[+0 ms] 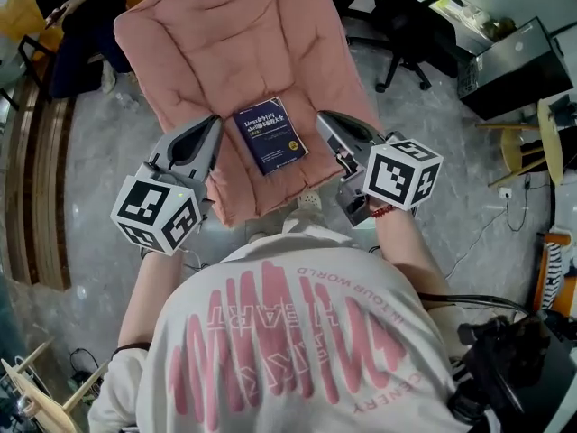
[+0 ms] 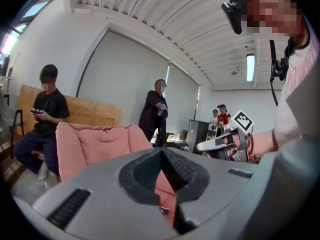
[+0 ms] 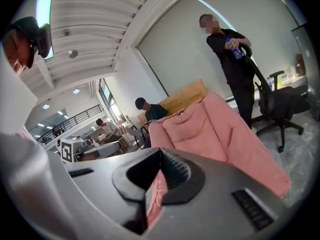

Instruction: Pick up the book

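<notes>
Head view: the book [image 1: 270, 135] lies flat on the pink chair [image 1: 225, 34] seat, near its front edge, long axis running front-to-back with a slight skew. Left gripper [image 1: 213, 123] and right gripper [image 1: 321, 117] flank it, jaws closed and empty; the left tip appears marginally nearer

Book [image 1: 270, 135]: dark blue, lying on pink lounge chair [image 1: 216, 43]
Left gripper [image 1: 214, 122]: beside book's left edge
Right gripper [image 1: 322, 117]: beside book's right edge
</notes>
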`<state>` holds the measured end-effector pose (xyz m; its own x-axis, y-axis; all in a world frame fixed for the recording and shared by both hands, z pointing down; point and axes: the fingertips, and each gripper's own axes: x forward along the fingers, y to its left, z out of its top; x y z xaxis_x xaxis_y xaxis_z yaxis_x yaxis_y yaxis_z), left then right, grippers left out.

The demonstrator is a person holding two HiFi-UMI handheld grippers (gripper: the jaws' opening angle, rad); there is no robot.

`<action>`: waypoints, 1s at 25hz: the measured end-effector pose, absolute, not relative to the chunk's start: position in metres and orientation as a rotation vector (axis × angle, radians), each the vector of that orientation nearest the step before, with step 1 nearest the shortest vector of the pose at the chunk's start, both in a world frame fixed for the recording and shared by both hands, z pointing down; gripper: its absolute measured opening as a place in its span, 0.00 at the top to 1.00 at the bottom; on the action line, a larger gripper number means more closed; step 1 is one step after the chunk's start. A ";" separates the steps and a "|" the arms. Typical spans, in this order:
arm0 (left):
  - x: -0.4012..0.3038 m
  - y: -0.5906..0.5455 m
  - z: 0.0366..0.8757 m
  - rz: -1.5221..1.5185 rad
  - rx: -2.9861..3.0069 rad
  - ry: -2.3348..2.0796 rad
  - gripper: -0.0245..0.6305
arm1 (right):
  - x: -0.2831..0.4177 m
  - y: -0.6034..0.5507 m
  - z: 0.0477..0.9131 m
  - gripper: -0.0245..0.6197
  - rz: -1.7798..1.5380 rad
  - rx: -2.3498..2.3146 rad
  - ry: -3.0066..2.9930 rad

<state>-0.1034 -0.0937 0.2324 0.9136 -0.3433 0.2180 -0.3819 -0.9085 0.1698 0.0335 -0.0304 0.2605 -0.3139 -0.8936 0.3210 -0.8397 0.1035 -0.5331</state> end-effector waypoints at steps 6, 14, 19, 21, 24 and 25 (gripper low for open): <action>-0.080 -0.109 0.243 0.289 2.810 -0.670 0.95 | 0.060 -0.062 0.267 0.95 -1.014 -1.715 2.387; -0.053 -0.112 0.255 0.297 2.734 -0.864 0.95 | 0.092 -0.089 0.286 0.95 -1.079 -1.554 2.483; -0.061 -0.113 0.271 0.341 2.630 -1.032 0.95 | 0.094 -0.112 0.293 0.95 -1.110 -1.425 2.578; -0.072 -0.109 0.279 0.355 2.570 -1.112 0.95 | 0.090 -0.118 0.298 0.95 -1.125 -1.368 2.615; -0.086 -0.100 0.288 0.368 2.491 -1.223 0.95 | 0.089 -0.126 0.306 0.95 -1.097 -1.329 2.670; -0.090 -0.096 0.291 0.373 2.468 -1.253 0.95 | 0.089 -0.128 0.310 0.95 -1.083 -1.325 2.690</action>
